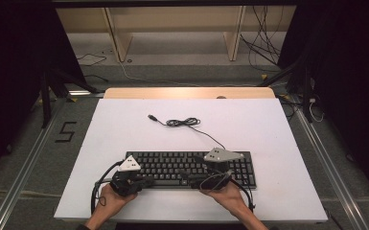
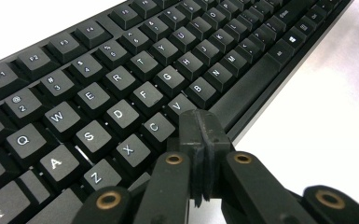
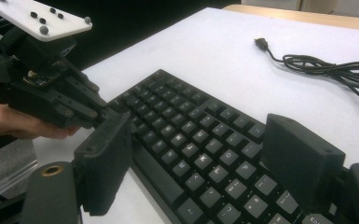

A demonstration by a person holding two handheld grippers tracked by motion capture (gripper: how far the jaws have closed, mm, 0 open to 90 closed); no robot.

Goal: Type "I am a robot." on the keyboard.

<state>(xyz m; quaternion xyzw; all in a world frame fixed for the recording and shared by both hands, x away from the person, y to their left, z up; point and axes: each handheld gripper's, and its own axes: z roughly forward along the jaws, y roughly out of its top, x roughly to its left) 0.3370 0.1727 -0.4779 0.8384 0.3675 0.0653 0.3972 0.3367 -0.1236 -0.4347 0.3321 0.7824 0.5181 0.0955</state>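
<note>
While both hands sit at the near edge, the white table [image 1: 124,124] carries one black full-size keyboard [image 1: 172,165], lying flat and square to the near edge, close to it. Body is matte black, low profile, white legends on the keycaps, long spacebar on the near row, numeric block at the right end. Its black cable [image 1: 188,123] runs off the back right, loops loosely mid-table and ends in a USB plug [image 1: 151,116] lying free on the table.

Left gripper [image 1: 146,181] is clenched, jaws pressed together with nothing between them, tips low over the keyboard's front edge beside the V and C keys, at the left end of the spacebar. Right gripper [image 3: 196,163] is released, jaws wide apart, straddling the key rows right of centre; pads don't grip anything. Grey three-cornered plates top both.
</note>
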